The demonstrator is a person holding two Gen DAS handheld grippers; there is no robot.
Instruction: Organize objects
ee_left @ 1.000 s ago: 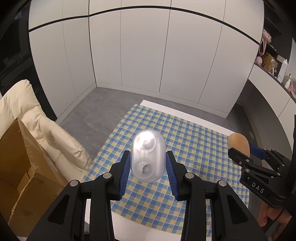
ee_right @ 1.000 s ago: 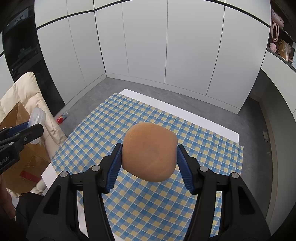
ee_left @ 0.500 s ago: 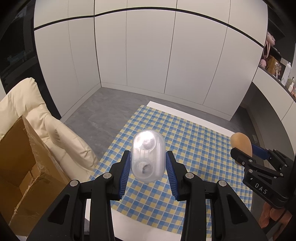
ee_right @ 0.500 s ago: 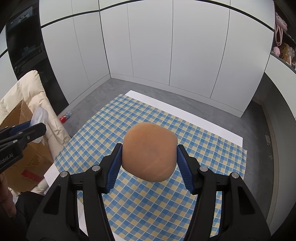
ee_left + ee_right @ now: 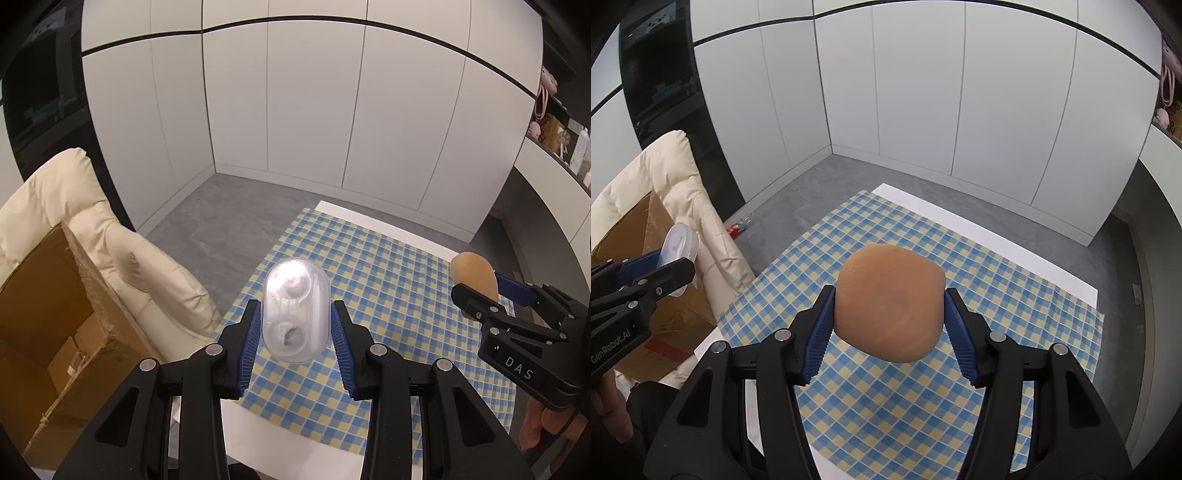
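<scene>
My left gripper clamps a clear capsule between its pads, my right gripper clamps a tan bun, both held above the checked cloth below.

We see both grippers drift across the room, away from the checked cloth toward the armchair; in the left wrist view the cardboard box now looms larger and nearer; in the right wrist view the cloth slides rightward and more of the armchair shows.
</scene>
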